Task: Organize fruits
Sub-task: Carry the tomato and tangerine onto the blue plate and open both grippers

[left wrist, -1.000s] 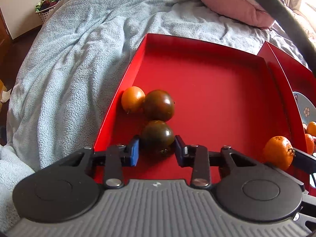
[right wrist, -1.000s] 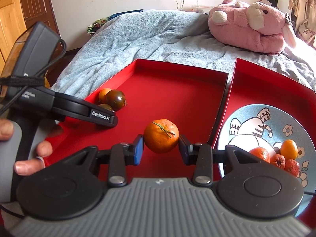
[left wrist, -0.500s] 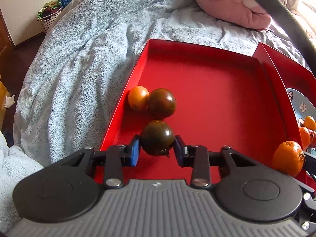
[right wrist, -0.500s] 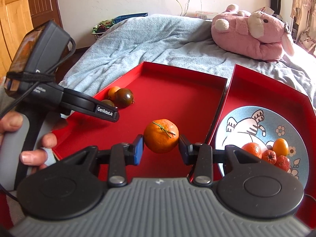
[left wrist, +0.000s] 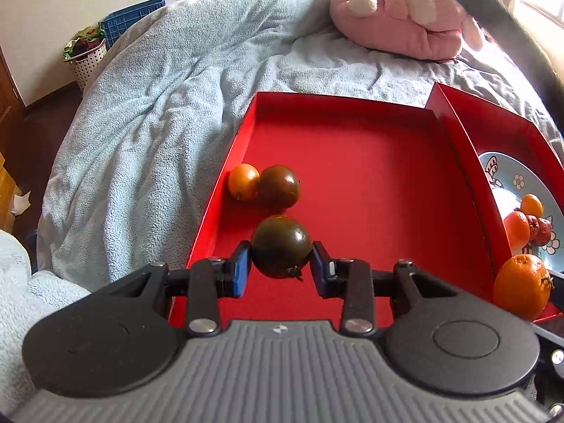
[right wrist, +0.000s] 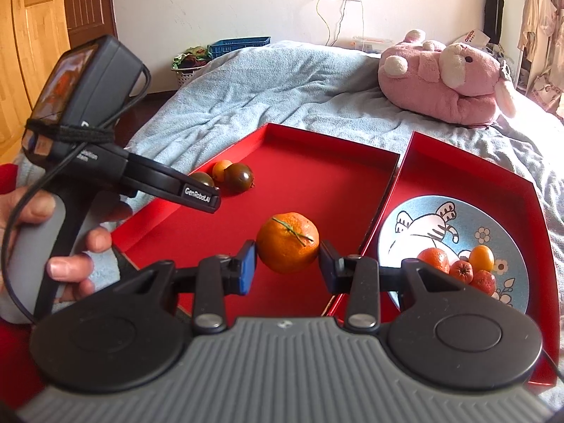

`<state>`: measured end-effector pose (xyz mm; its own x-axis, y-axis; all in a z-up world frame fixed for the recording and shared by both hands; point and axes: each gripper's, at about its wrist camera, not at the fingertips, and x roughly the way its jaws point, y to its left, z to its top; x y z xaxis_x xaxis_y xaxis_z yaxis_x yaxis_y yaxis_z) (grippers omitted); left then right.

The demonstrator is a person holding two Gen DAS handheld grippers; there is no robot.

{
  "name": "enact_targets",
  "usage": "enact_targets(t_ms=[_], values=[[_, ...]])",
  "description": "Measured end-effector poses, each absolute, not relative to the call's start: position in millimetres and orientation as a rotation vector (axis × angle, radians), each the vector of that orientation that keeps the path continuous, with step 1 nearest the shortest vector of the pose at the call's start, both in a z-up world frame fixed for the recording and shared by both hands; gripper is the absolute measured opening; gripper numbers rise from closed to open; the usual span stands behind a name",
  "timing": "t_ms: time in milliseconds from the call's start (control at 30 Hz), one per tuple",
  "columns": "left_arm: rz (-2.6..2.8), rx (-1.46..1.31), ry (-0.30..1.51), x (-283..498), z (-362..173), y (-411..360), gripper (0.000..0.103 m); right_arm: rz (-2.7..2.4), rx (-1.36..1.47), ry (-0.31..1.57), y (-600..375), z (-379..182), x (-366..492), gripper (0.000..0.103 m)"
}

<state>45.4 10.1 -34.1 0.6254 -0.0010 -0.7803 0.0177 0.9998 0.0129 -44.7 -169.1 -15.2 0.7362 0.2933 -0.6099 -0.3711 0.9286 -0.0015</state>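
My left gripper point(left wrist: 281, 264) is shut on a dark brown-green tomato point(left wrist: 281, 245), held above the left red tray point(left wrist: 370, 176). A second dark tomato point(left wrist: 279, 185) and a small orange fruit point(left wrist: 243, 181) lie touching at the tray's left wall. My right gripper point(right wrist: 287, 264) is shut on an orange mandarin point(right wrist: 287, 246), held above the same tray point(right wrist: 317, 190) near its right wall. A blue cartoon plate point(right wrist: 476, 225) in the right red tray point(right wrist: 493, 183) holds several small orange and red fruits point(right wrist: 458, 268).
Both trays sit on a bed with a light blue blanket point(left wrist: 158, 105). A pink plush toy point(right wrist: 444, 77) lies behind the trays. A laundry basket point(left wrist: 86, 56) and blue crate point(left wrist: 130, 24) stand on the floor at the far left.
Both grippers have risen and pulled back with their fruit still held, so the trays appear farther away. The two fruits on the tray have not moved.
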Motion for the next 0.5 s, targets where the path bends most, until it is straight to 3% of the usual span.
enact_targets(t_ms=[500], values=[[-0.039, 0.039, 0.862, 36, -14, -11, 0.041, 0.376, -0.101, 0.606, -179, -5, -57, 0.041]])
